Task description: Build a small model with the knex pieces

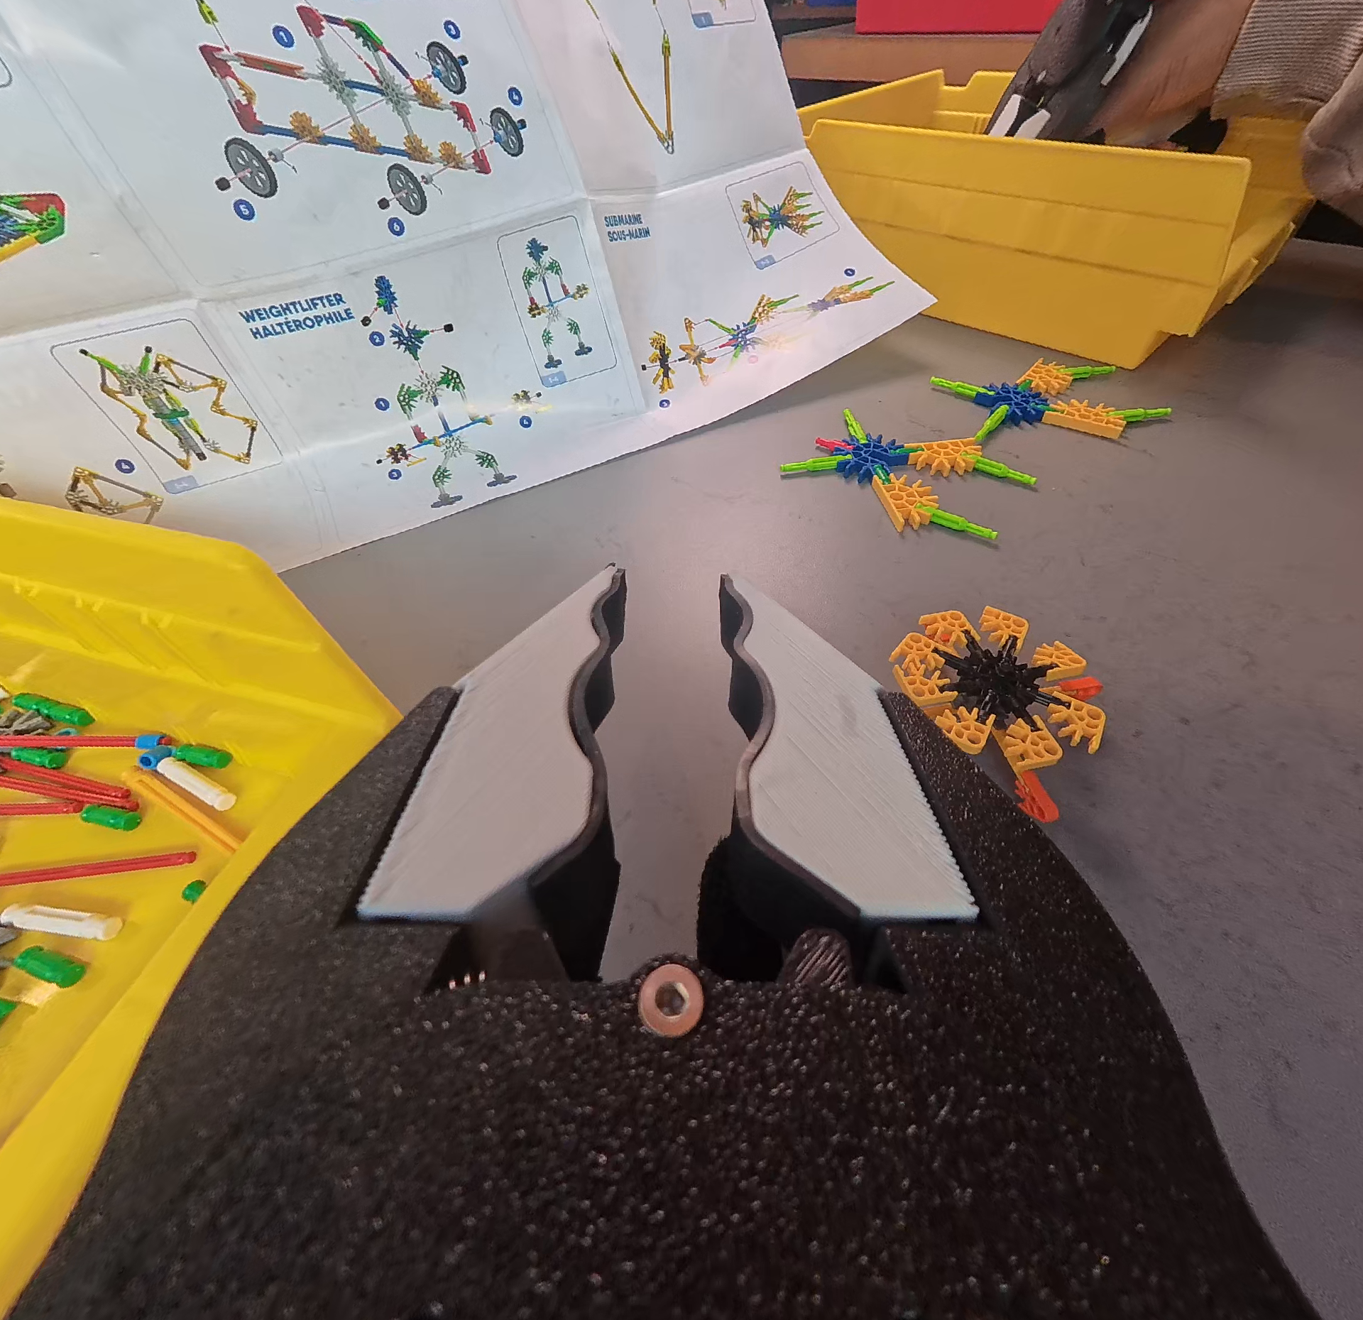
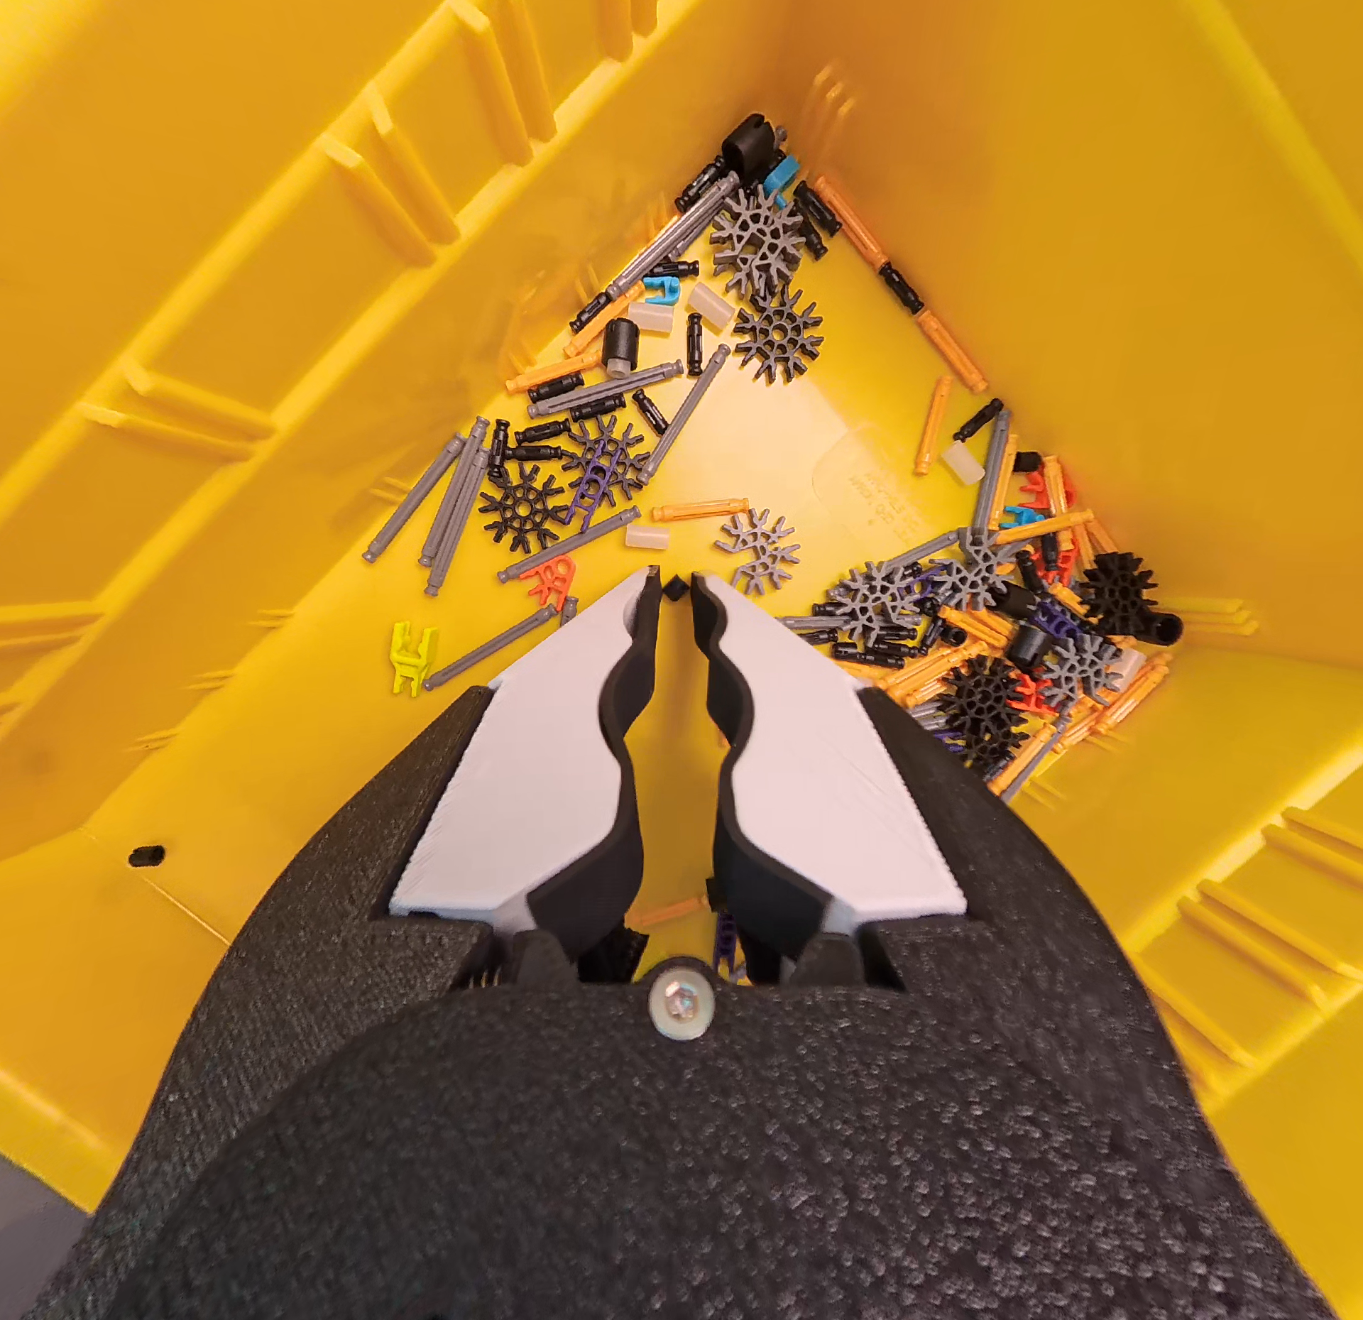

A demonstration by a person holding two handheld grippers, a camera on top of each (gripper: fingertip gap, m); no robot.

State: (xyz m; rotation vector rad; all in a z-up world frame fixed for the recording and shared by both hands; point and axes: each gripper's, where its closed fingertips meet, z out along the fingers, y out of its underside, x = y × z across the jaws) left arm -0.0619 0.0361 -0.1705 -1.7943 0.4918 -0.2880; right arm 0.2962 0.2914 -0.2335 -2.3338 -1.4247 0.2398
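Black, pebbly foam-like housing fills the bottom of both wrist views, w/ a metal screw at centre and two pale grey ribbed fingers lined w/ wavy black pads.

Left gripper [image 1: 671, 584]: jaws apart, nothing between them, hanging just over a smooth grey surface [image 1: 1217, 731]. Nearest thing is an orange-and-black rosette [image 1: 997, 683] just right of its right finger: orange fan-shaped connectors ringed round a black spiky hub, w/ a couple of red clips sticking out. Farther off on the surface lies a flat blue, orange & green assembly [image 1: 973, 443] of snowflake connectors and short green rods. Left of the gripper, a yellow plastic tray [image 1: 184, 606] holds thin red rods, stubby green and white pieces. Behind, a creased white instruction sheet [image 1: 442, 252] w/ coloured model diagrams curves up from the surface. Far right, a yellow ribbed bin [image 1: 1032, 230] w/ the other gripper dipping into it, held by a person's hand [image 1: 1180, 67] in a beige sleeve. Red box and cluttered shelving show dimly behind.

Right gripper [image 2: 675, 584]: inside that yellow bin [image 2: 295, 325], pointing down at its floor. Jaws nearly closed, tips pinching a small black piece [image 2: 675, 589]; too small to tell what kind. Loose parts [image 2: 627, 414] are scattered on the floor beyond: grey and black snowflake connectors, long grey rods, short black and orange rods, white spacers, blue clips. A denser pile [image 2: 996, 635] sits in the right corner. A lime-yellow clip [image 2: 413, 656] lies alone left of the fingers, a red connector [image 2: 552, 575] just ahead of the left tip.
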